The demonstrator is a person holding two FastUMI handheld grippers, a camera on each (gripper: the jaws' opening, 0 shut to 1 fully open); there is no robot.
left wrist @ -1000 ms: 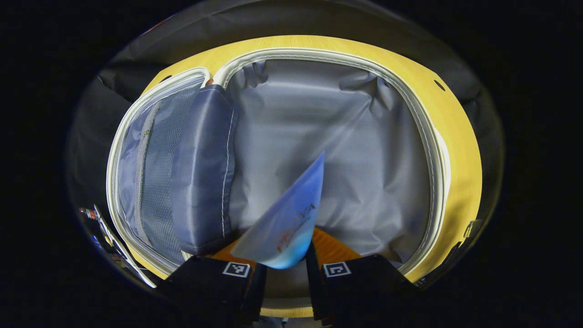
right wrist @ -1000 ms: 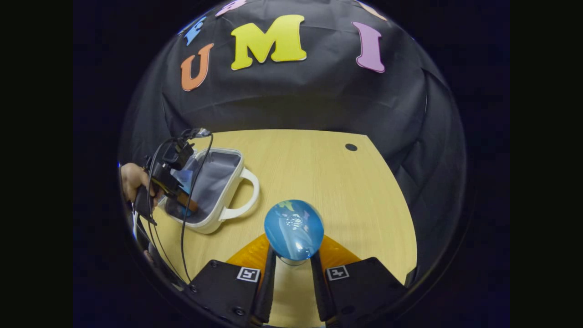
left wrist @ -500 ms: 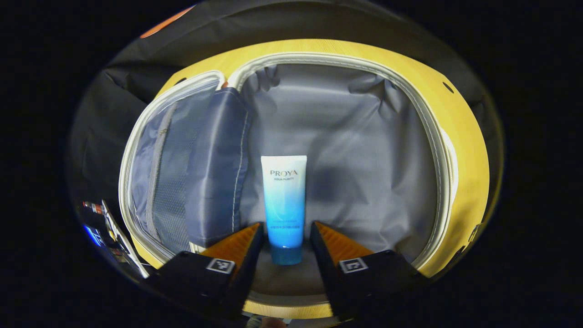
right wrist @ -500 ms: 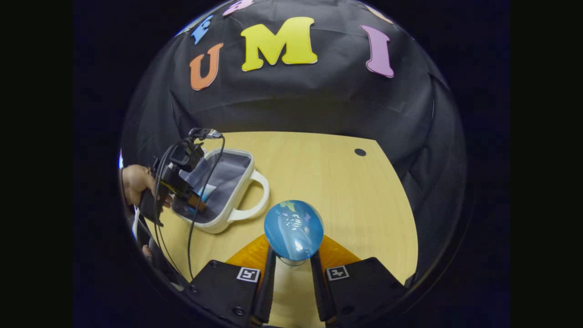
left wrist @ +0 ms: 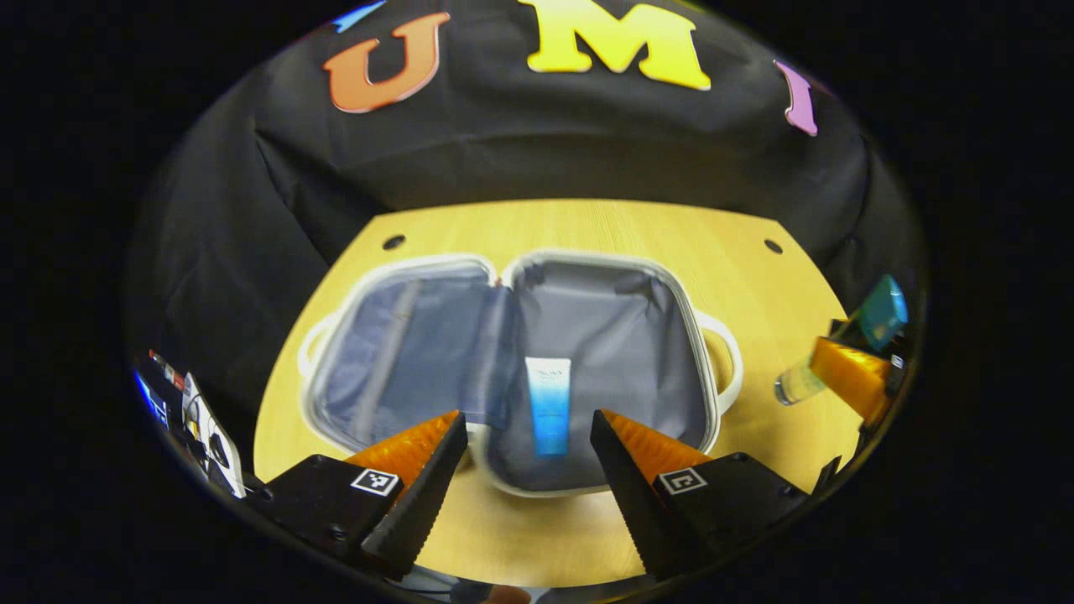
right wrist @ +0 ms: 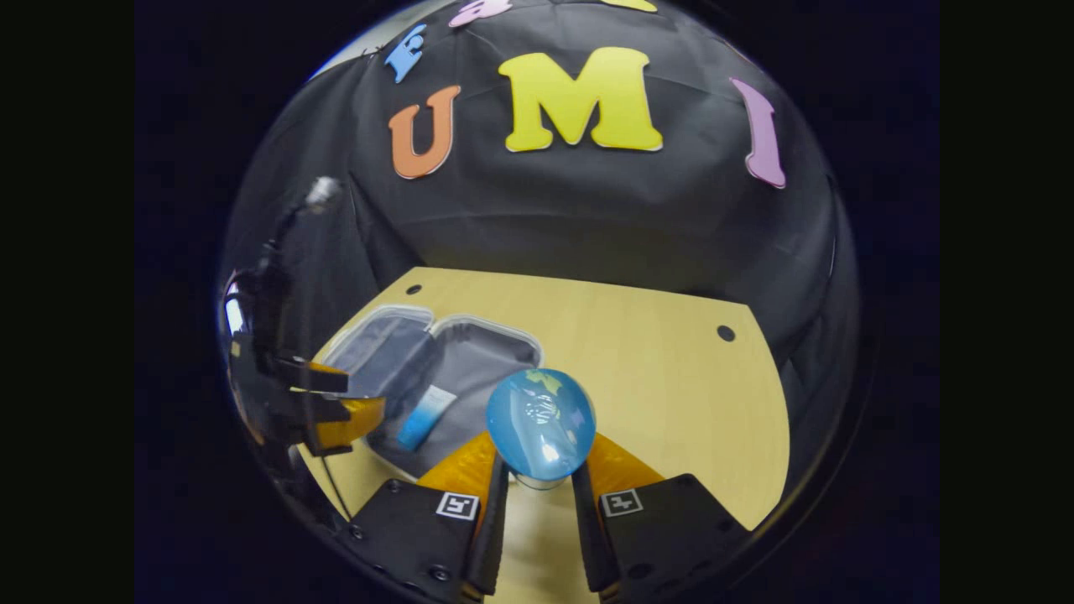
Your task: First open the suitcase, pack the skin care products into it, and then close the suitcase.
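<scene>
Left tongs hover spread above the suitcase; right tongs grip a bottle.

Suitcase lies open – tube inside, room beside

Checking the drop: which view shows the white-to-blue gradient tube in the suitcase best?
Left gripper view: the white-to-blue gradient tube lies flat, full length, in the open white suitcase. Right gripper view shows it smaller, at an angle.
</scene>
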